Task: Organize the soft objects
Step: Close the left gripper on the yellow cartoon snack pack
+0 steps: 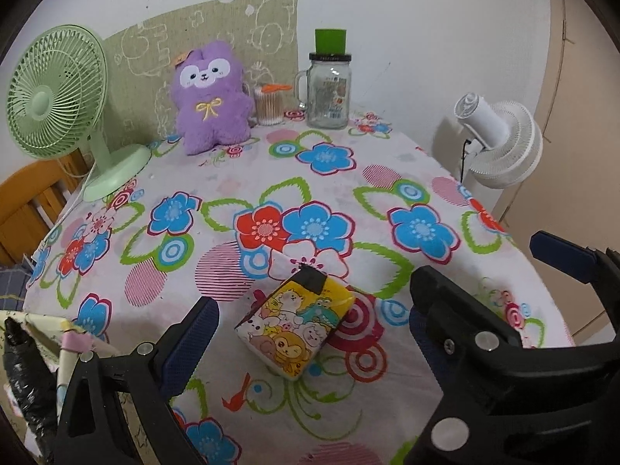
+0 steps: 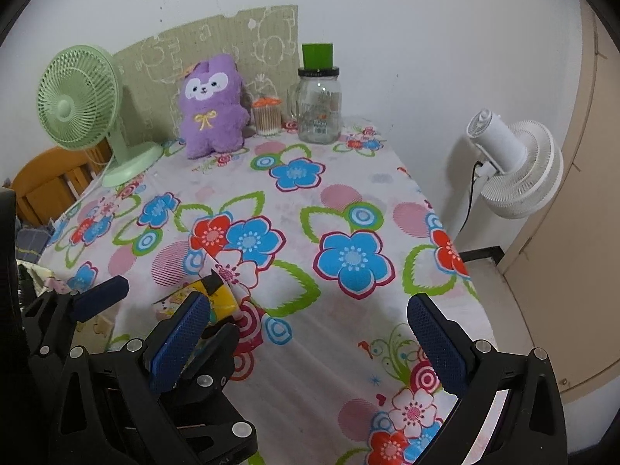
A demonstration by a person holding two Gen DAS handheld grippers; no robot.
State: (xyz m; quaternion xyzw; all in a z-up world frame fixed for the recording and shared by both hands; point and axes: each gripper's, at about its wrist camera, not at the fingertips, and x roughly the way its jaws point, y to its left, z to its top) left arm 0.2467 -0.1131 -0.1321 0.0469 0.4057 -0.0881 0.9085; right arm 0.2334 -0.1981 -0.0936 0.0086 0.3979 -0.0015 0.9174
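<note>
evenly lit, soft indoor light, no harsh glare. faint shadow of white fan (image 2: 515, 170) cast left onto wall (image 2: 407, 38). strong fisheye bending at edges, dark vignette in corners. sharp mid-frame; slight softness on near gripper fingers (image 1: 193, 333).

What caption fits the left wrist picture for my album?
Open left gripper hovers around a cartoon tissue pack on the flowery tablecloth, purple plush toy waiting behind.

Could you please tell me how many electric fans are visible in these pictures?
2. The green desk fan stands at the table's far left corner, beside the purple plush toy. The white fan stands off the table, beyond its right edge, near the wall. None seem hidden.
</note>
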